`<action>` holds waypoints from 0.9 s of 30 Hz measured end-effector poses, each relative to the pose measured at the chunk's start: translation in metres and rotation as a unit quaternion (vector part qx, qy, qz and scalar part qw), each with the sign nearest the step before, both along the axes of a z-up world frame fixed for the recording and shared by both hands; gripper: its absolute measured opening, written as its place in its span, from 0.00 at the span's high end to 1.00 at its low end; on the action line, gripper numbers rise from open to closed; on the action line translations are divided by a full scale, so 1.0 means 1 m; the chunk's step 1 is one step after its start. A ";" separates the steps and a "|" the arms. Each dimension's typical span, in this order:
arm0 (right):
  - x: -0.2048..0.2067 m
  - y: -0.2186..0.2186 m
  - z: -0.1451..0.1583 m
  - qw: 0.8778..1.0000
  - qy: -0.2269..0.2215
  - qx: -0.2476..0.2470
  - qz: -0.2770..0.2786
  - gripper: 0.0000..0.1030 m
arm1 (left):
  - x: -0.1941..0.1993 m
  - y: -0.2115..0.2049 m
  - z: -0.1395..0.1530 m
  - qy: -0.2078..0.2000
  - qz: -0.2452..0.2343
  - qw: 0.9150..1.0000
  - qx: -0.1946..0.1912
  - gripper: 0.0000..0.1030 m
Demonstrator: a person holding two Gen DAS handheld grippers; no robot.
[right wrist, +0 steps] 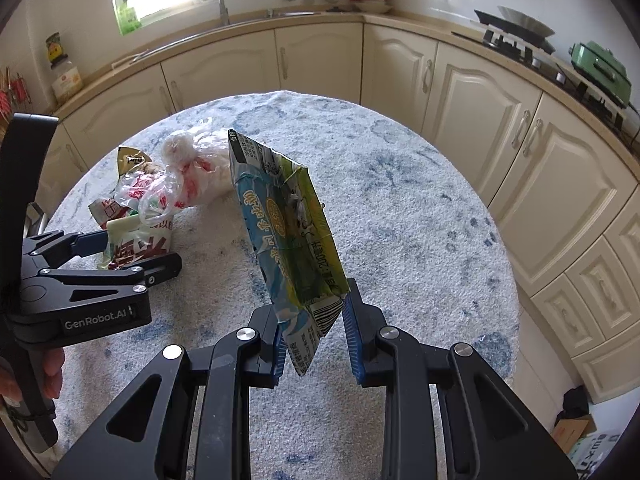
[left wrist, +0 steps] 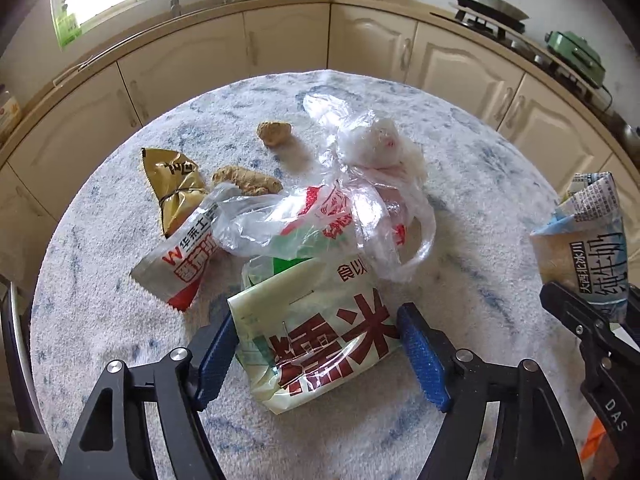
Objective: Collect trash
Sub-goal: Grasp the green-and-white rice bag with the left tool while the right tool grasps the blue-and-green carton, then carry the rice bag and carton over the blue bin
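A flattened milk carton (right wrist: 288, 232) is pinched in the right gripper (right wrist: 314, 344); the rice bag (left wrist: 316, 332) is straddled between the left gripper's (left wrist: 316, 352) spread jaws. Closing is called for next.

Left tool (left wrist: 316, 356) spread wide; right tool (right wrist: 316, 344) clamped tight.

Black grippers (left wrist: 316, 354), blue ribbed fingers (right wrist: 354, 344), silver screws.
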State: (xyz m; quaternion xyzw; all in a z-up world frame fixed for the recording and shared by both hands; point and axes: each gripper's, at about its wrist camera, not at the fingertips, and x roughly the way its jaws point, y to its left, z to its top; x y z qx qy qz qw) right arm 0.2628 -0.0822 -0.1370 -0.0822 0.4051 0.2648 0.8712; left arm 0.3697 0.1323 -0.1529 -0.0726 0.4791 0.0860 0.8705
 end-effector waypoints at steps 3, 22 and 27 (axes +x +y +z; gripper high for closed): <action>-0.005 -0.004 0.001 1.000 0.000 0.000 -0.003 0.76 | -0.011 -0.003 0.003 -0.001 -0.002 1.000 -0.007 0.30; -0.062 -0.055 0.013 0.999 -0.006 0.010 -0.047 0.76 | -0.088 -0.067 0.037 -0.031 -0.065 0.997 -0.011 0.30; -0.074 -0.083 0.015 0.997 -0.006 0.015 -0.076 0.76 | -0.098 -0.093 0.048 -0.041 -0.094 0.995 -0.005 0.30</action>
